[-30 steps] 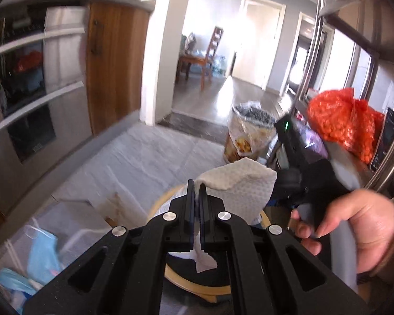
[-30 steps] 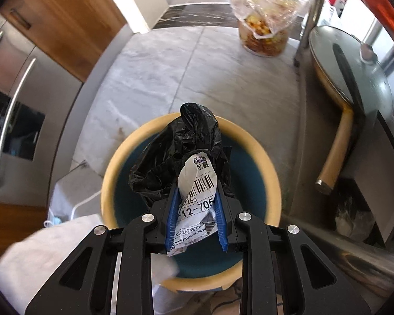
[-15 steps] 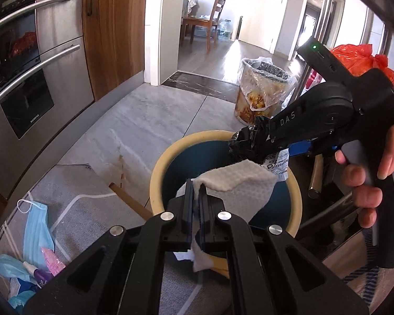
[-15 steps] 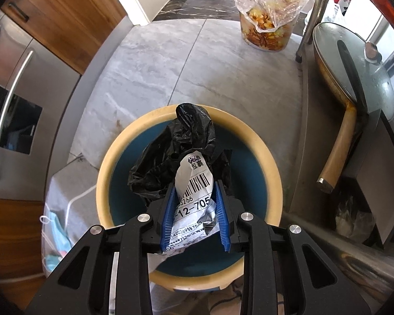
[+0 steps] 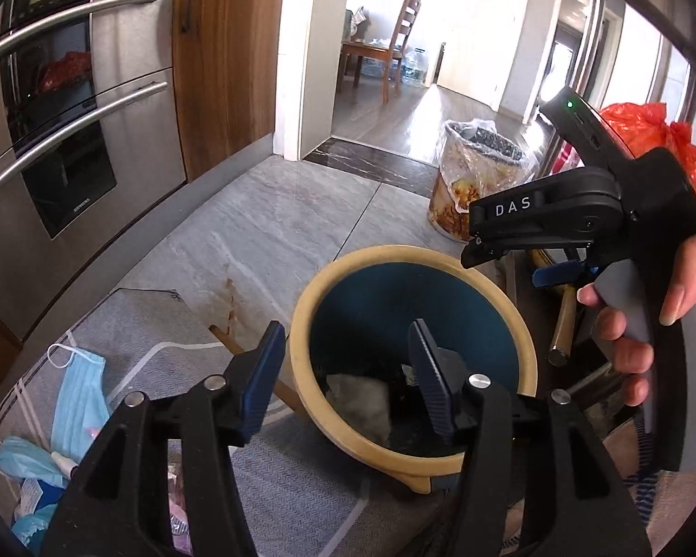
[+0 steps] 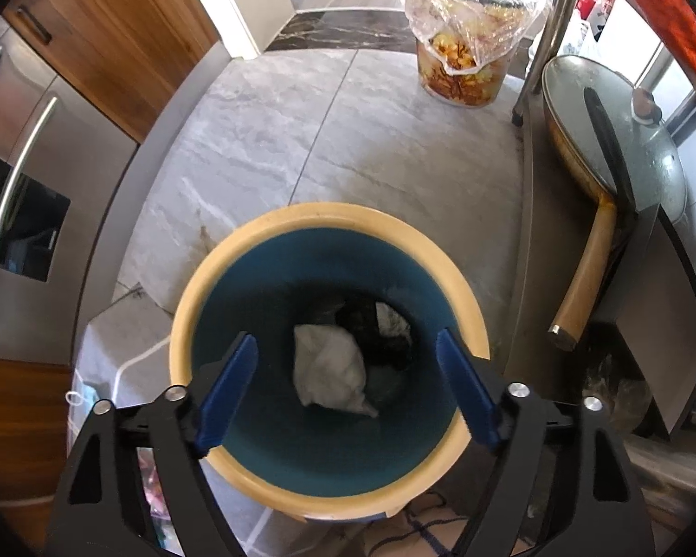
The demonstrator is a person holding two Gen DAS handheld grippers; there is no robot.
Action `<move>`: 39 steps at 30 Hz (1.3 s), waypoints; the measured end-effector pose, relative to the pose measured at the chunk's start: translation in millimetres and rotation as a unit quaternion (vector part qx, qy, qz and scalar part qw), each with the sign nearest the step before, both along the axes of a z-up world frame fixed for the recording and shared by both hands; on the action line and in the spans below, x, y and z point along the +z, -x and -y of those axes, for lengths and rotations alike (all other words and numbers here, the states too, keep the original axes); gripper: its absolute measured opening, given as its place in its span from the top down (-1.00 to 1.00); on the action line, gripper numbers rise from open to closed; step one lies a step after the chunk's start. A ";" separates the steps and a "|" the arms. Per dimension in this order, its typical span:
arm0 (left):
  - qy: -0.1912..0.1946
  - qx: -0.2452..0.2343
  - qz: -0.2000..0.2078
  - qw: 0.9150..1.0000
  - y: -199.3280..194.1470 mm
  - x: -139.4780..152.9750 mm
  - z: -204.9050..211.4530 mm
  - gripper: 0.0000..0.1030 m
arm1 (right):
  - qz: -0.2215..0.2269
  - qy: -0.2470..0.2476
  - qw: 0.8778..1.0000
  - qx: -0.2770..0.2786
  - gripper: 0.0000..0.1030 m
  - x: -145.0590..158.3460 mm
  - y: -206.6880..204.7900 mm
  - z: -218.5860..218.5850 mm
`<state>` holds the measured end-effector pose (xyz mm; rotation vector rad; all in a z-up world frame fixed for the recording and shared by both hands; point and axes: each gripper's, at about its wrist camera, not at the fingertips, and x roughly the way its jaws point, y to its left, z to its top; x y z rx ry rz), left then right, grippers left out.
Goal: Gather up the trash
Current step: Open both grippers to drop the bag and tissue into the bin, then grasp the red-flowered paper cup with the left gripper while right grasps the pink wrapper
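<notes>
A round bin with a cream rim (image 5: 301, 325) (image 6: 329, 213) and blue inside stands on the floor. At its bottom lie a white paper towel (image 6: 329, 366) (image 5: 357, 394) and a black plastic bag with a label (image 6: 376, 329). My left gripper (image 5: 343, 366) is open and empty over the bin's near rim. My right gripper (image 6: 348, 385) is open and empty above the bin's mouth; its body also shows in the left wrist view (image 5: 547, 213), to the bin's right.
Blue face masks (image 5: 79, 394) and other litter lie on a grey mat (image 5: 273, 487) left of the bin. A lined waste basket (image 6: 468, 32) stands farther off. A lidded pan (image 6: 617, 148) sits on a low shelf at right. Steel ovens (image 5: 69, 139) line the left.
Both grippers opened. The paper towel dropped from the left gripper and the black bag with label dropped from the right gripper into the bin.
</notes>
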<state>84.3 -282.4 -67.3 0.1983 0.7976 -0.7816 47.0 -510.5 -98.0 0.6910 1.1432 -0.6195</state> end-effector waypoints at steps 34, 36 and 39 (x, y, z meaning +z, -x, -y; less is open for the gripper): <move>0.012 0.163 0.020 0.986 -11.2 72.3 -168.9 -0.58 | 0.130 -0.008 0.963 0.237 -0.83 39.7 -51.9 -135.4; 0.005 0.185 0.018 0.983 -9.7 74.8 -189.8 -0.59 | 0.129 0.019 0.949 0.285 -0.83 46.6 -53.2 -160.6; -0.004 0.221 0.016 0.975 -0.9 79.6 -221.7 -0.59 | 0.130 0.039 0.931 0.340 -0.83 51.3 -54.6 -190.8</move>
